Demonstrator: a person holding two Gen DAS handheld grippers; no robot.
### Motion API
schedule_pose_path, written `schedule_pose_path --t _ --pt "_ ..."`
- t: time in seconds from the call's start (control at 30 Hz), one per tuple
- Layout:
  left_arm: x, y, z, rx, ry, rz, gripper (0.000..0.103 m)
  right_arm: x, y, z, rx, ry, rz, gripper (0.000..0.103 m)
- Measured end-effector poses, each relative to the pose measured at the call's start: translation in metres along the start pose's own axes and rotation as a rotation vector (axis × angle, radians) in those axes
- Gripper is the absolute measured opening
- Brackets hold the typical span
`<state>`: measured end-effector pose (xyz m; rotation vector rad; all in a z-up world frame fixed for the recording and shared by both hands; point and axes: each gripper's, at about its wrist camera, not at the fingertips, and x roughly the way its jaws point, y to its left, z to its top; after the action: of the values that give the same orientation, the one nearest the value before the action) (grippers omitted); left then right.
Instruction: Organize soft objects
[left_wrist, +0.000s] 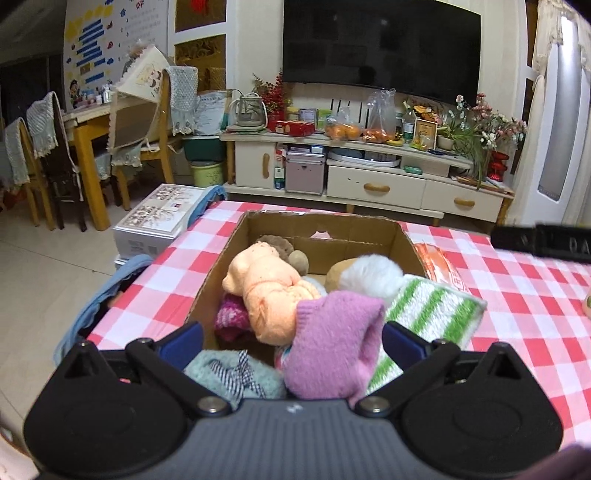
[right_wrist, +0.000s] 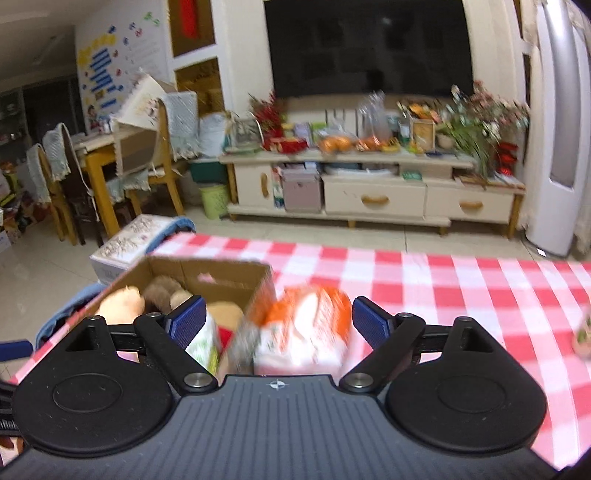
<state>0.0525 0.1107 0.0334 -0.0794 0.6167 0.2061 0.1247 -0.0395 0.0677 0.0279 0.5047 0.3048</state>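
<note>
- Left gripper (left_wrist: 291, 341) hangs spread wide over the pink knitted sock (left_wrist: 332, 343) in the brown cardboard box (left_wrist: 321, 225), gripping nothing.
- Right gripper (right_wrist: 279, 325), fingers parted, straddles the blurry orange-white packet (right_wrist: 310, 325) beside the box; probably next: pinch it and lift it in.

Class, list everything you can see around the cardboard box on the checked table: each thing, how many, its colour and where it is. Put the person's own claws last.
cardboard box: one, brown, open, on the table.
tablecloth: one, red and white checks, covering the table.
peach sock: one, inside the box.
purple sock: one, at the box's near edge.
striped towel: one, green and white, over the box's right wall.
grey-green sock: one, nearest the left claw.
orange packet: one, orange and white, blurred, right of the box.
left claw: black with blue pads, open.
right claw: same colours, open around the packet.
</note>
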Motion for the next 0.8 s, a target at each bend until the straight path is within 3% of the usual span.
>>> schedule_pose_path --t 0.17,0.8 --pt "-0.021 -0.009 -0.006 0.006 0.002 0.028 0.102 -0.018 -0.001 -0.017 0.003 0.055 -0.007 0.103" --pt "-0.094 -0.016 -0.031 0.011 -0.035 0.08 0.102 -0.093 0.022 -0.059 -0.015 0.119 0.01 0.103"
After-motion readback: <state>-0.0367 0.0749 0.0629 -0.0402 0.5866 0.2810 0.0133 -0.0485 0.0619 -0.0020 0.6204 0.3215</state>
